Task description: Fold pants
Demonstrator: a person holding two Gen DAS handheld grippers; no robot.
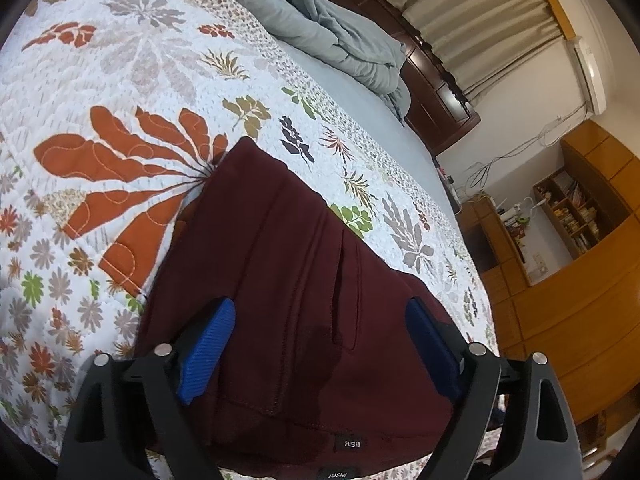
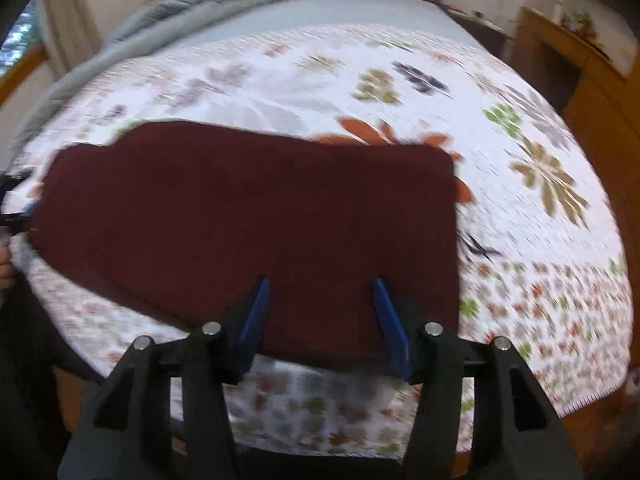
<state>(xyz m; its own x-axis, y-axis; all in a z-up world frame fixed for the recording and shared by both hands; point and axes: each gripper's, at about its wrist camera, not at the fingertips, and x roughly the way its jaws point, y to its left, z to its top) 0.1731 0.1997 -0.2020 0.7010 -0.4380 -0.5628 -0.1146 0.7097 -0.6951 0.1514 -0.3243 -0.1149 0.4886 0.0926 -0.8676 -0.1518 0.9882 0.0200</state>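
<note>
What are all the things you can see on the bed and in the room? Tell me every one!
pants: one, dark maroon, folded flat on the quilt near the bed's edge
quilt: one, white with orange, green and grey leaves and flowers, covering the bed
blanket: one, grey-blue, bunched up at the far end of the bed
curtains: beige, by the wall
air conditioner: one, white, on the wall
shelves: wooden, brown, holding books and small things
left gripper: one, black with blue fingers, open over the pants
right gripper: one, black with blue fingers, open over the pants' near edge
</note>
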